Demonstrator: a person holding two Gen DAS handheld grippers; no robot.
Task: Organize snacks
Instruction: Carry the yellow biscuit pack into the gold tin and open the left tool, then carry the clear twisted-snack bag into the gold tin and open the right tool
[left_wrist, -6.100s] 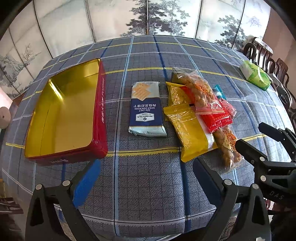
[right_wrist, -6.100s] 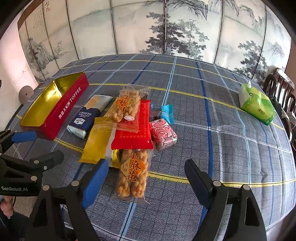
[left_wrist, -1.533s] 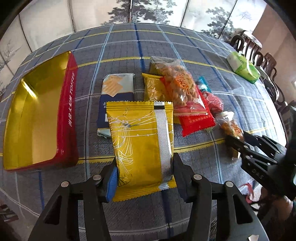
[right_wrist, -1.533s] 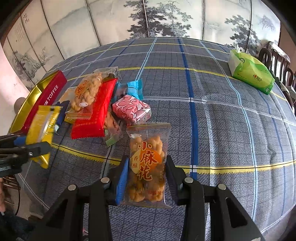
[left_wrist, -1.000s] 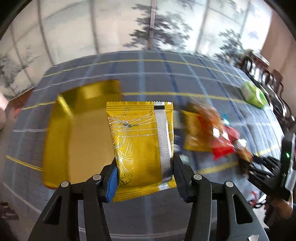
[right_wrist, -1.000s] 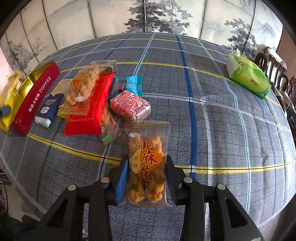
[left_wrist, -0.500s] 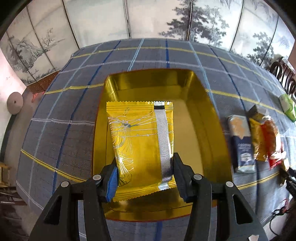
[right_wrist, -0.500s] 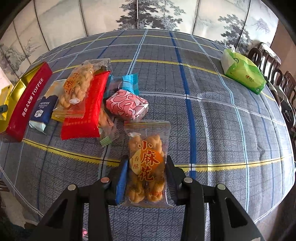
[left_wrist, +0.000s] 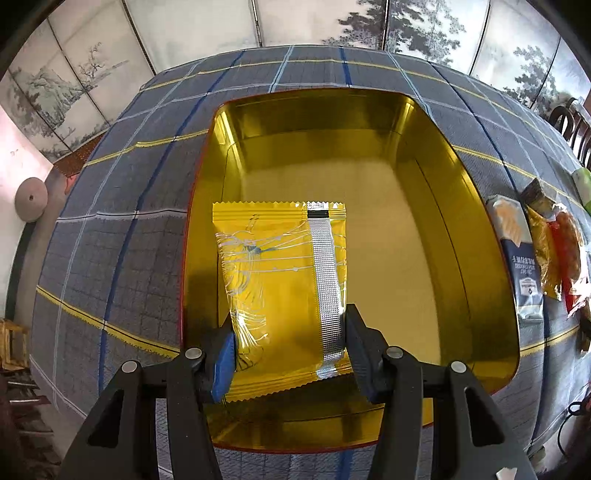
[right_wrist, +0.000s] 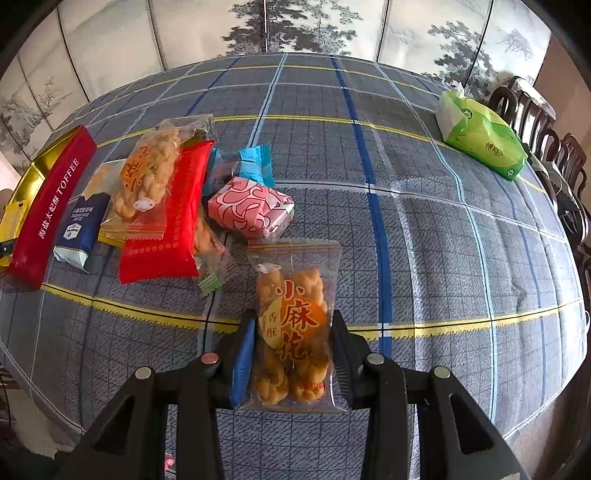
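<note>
Over a desk (right_wrist: 424, 229) draped in blue-grey plaid cloth, we hold two claws, each clamped on a snack. The left claw (left_wrist: 290, 349) grips a yellow foil packet (left_wrist: 280, 280) by its near end, its pads pressing both long edges, and the packet hangs above the left half of the open gold-lined tin (left_wrist: 402, 229); we cannot tell whether its far end touches the tin's floor. In the right wrist view the tin's red outer wall, lettered TOFFEE, lies at the far left of the desk. The right claw (right_wrist: 291, 360) is closed on a clear bag of fried dough twists (right_wrist: 293, 325), gripped at its near end, above the near middle of the desk. The rest of the snacks lie in a loose heap between the tin and that bag: a blue cracker packet (right_wrist: 83, 225) just beside the tin, a second bag of dough twists (right_wrist: 151, 177) resting on a red packet (right_wrist: 170, 229), a pink patterned parcel (right_wrist: 251, 210) to the right of them, and a light blue wrapper (right_wrist: 251, 164) just behind the parcel. A green tissue pack (right_wrist: 480, 134) sits well apart at the far right, near dark wooden chairs (right_wrist: 543, 122). Painted screen panels (right_wrist: 258, 26) stand behind the desk.
</note>
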